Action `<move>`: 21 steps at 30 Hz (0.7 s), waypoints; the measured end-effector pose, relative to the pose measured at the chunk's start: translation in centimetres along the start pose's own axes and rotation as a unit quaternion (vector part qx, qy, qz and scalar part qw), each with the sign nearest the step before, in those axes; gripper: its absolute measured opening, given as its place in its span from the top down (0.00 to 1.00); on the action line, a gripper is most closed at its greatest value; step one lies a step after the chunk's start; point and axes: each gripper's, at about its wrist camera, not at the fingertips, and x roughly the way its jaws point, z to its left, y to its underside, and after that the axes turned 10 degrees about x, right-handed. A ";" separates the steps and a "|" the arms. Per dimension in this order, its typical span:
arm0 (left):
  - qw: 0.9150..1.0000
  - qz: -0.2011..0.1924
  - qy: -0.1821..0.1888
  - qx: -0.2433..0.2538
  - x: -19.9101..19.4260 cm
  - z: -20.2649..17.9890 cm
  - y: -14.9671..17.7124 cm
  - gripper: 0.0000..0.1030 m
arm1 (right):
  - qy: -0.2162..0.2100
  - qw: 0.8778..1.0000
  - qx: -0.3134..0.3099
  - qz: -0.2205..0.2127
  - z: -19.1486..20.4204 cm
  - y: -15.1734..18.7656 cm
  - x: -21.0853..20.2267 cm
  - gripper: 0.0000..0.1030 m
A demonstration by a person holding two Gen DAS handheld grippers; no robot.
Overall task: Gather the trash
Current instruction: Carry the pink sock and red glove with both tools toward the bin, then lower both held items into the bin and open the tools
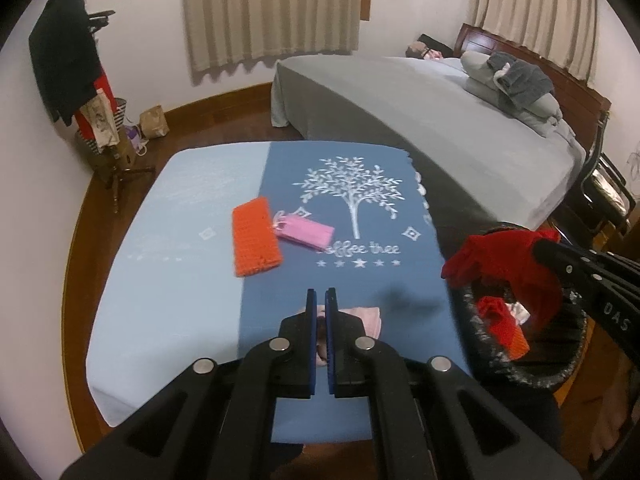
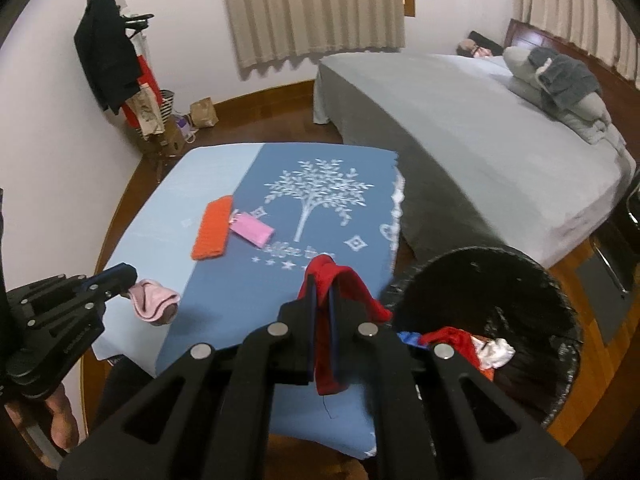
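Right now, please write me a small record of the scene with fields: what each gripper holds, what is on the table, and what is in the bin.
left hand-held gripper: shut on pink cloth
right hand-held gripper: shut on red cloth, beside the bin
table: orange cloth and pink packet, touching
bin: black, beside the table, holds red and white scraps

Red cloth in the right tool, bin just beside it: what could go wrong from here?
1. The red cloth drapes over both sides of the right tool; on release it may snag on a finger rather than drop into the black bin.
2. The pink cloth hangs from the left tool by one edge and could slip onto the blue tablecloth.
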 end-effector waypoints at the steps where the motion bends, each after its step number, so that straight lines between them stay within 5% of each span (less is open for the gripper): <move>1: 1.000 0.000 -0.002 0.002 -0.1 -0.5 -0.2 0.96 | 0.003 1.000 0.001 0.000 -0.5 0.0 -0.1 0.95; 21: 0.999 0.001 0.028 0.044 0.8 -11.8 -3.7 0.96 | 0.058 0.998 0.034 -0.011 -10.0 -1.5 -2.7 0.95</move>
